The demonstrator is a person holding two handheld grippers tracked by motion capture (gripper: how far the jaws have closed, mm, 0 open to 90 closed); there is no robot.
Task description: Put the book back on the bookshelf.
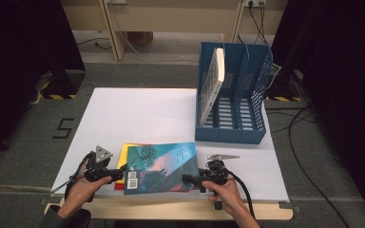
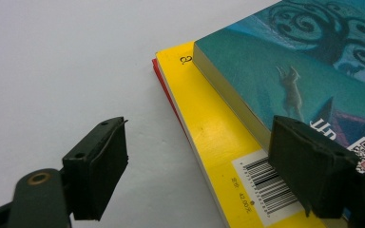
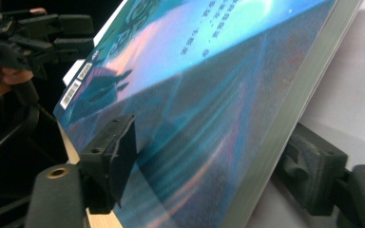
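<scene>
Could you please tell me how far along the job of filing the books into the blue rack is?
Done: one book already leans in the blue rack, in its left slot. In hand: the right gripper has its jaws around the edge of the teal book, one above, one below; the left gripper is open at the pile's other side. Left: that book, plus the yellow book and a red one beneath it.
</scene>
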